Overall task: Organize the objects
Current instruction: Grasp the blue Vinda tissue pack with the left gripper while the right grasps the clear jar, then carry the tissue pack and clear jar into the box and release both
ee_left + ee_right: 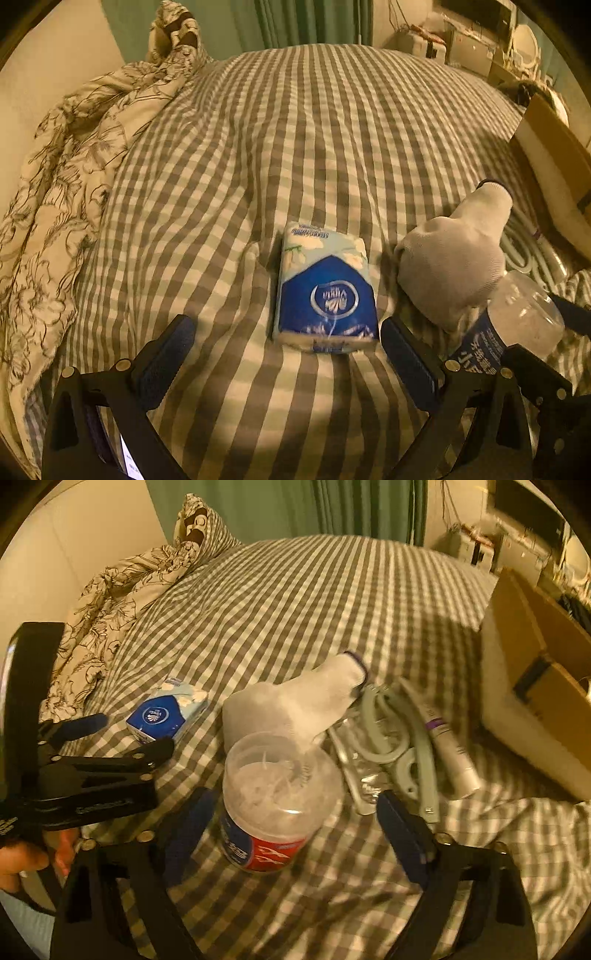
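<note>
At lower centre, the right tongs [291, 827] stand wide around a clear plastic bottle [277, 797], not pressing it; the left tongs [288, 354] gape, empty, before a tissue pack [327, 291]; at right, a cardboard box [546, 679], its contents hidden.

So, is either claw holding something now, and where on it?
Nothing held. Left claw is open around the tissue pack; right claw is open around the bottle.

The bottle [275, 797] hides the near end of the sock [291, 705] and part of the hangers [384, 738]. The box [535, 686] at far right runs off the frame, its contents unseen. Print on the tissue pack [327, 291] is too blurred to read. In the left wrist view the bottle's lower half sits behind the right hand-held gripper [291, 834].
</note>
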Demonstrator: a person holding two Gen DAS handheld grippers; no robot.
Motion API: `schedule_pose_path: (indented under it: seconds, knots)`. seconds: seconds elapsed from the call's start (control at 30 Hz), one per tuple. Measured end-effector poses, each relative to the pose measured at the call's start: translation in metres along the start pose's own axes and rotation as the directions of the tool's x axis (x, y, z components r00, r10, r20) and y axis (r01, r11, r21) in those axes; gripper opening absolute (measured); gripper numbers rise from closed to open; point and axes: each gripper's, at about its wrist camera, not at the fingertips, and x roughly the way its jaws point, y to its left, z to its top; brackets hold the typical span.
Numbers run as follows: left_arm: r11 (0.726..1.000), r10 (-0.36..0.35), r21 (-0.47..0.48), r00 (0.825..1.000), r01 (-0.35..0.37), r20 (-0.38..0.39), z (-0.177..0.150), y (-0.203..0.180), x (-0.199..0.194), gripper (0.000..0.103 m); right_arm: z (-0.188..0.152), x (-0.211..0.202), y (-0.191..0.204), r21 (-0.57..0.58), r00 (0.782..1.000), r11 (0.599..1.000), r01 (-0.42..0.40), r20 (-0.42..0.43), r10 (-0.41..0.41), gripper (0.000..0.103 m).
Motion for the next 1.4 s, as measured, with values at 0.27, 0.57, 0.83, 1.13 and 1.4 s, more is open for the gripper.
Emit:
schedule_pose_path:
  seconds: [0.27, 0.57, 0.83, 1.13, 1.4]
  knots:
    - [0.994, -0.020, 0.107, 0.999, 0.024, -0.036, 0.017, -0.021, 0.028, 0.102, -0.001, 0.006, 0.003, -0.002, 0.999, 0.999, -0.035, -0.017, 0.035, 0.067]
    - [0.994, -0.107, 0.023, 0.994, 0.106, 0.035, 0.008, 0.001, 0.000, 0.052, -0.008, -0.010, 0.006, -0.031, 1.000, 0.999, 0.017, 0.022, -0.017, 0.067]
    - [0.994, -0.108, 0.005, 0.979, 0.109, 0.172, -0.012, 0.008, -0.076, 0.050, -0.013, -0.052, 0.011, -0.055, 0.991, 0.995, 0.078, 0.114, -0.072, 0.066]
    - [0.992, -0.119, 0.075, 0.935, 0.100, 0.335, -0.010, -0.022, -0.166, 0.050, -0.014, -0.121, 0.013, -0.051, 0.959, 0.988, 0.146, 0.251, -0.129, 0.066]
    - [0.976, -0.185, 0.187, 0.882, 0.112, 0.433, 0.007, -0.084, -0.224, 0.050, -0.013, -0.208, -0.031, 0.048, 0.889, 0.975, 0.219, 0.402, -0.219, 0.066]
